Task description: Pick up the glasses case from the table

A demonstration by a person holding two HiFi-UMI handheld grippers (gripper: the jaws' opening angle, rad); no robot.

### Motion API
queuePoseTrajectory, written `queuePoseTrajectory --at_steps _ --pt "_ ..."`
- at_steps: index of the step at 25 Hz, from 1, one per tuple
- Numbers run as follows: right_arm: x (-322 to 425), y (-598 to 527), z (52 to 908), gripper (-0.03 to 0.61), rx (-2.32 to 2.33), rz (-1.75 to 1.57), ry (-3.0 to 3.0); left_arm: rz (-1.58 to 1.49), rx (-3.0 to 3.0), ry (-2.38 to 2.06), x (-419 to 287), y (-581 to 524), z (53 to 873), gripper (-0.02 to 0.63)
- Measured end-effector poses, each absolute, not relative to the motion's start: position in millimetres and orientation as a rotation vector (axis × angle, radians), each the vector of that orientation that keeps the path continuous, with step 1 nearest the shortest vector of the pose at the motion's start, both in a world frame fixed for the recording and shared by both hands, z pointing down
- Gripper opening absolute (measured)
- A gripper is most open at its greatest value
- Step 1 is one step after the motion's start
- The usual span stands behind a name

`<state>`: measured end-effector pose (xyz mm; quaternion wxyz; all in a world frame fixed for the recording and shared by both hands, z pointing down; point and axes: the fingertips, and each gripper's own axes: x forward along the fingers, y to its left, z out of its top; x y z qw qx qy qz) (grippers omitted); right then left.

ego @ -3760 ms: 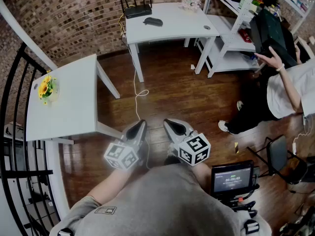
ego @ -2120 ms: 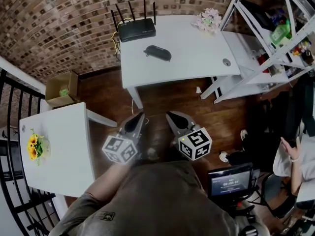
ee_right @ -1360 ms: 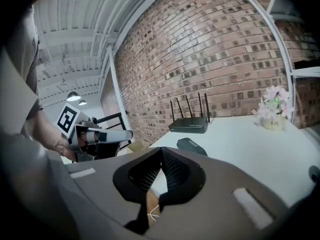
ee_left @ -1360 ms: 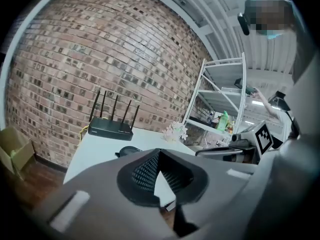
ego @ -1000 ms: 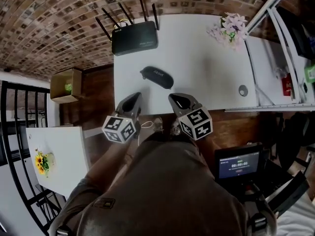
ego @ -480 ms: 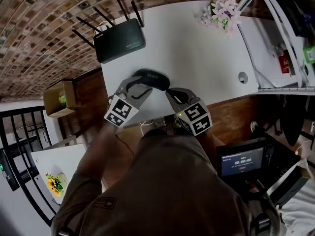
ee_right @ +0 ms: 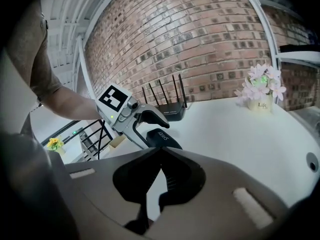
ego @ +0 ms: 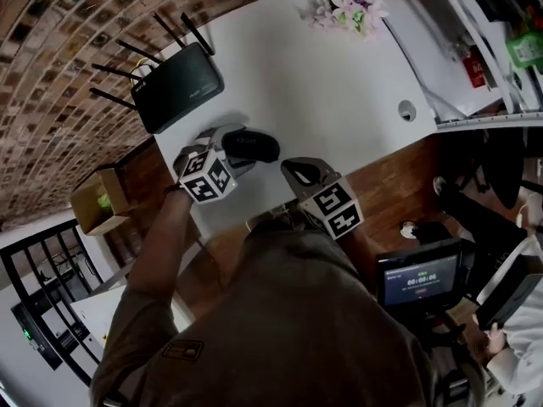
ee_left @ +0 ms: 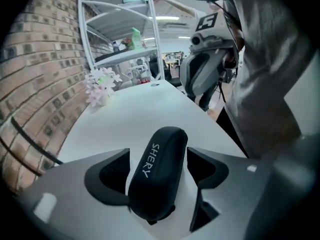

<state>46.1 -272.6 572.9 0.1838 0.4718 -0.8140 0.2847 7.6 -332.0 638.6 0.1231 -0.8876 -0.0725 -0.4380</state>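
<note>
The glasses case lies flat on the desk, between the left gripper's spread jaws. They have just been opening and flank its long sides without squeezing yet. Its long axis runs along that gripper's own line. The right gripper, jaws pressed together, hangs farther back.

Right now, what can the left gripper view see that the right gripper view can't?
Only the left gripper view: a green bottle, and the right hand-held gripper seen from outside. Only the right gripper view: the black router, and the left hand-held gripper from outside, whose jaws have just been opening, with the glasses case between them. Both: that case, the pink flowers and the white table.
</note>
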Motion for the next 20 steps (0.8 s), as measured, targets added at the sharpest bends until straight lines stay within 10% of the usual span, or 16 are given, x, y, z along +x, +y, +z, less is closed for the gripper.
queuePoseTrajectory --at_steps 20 --pt "60.6 -267.7 576.3 0.012 1.411 0.842 -2.242 -1.546 -2.322 -0.588 8.5 -329.2 690.3 0.376"
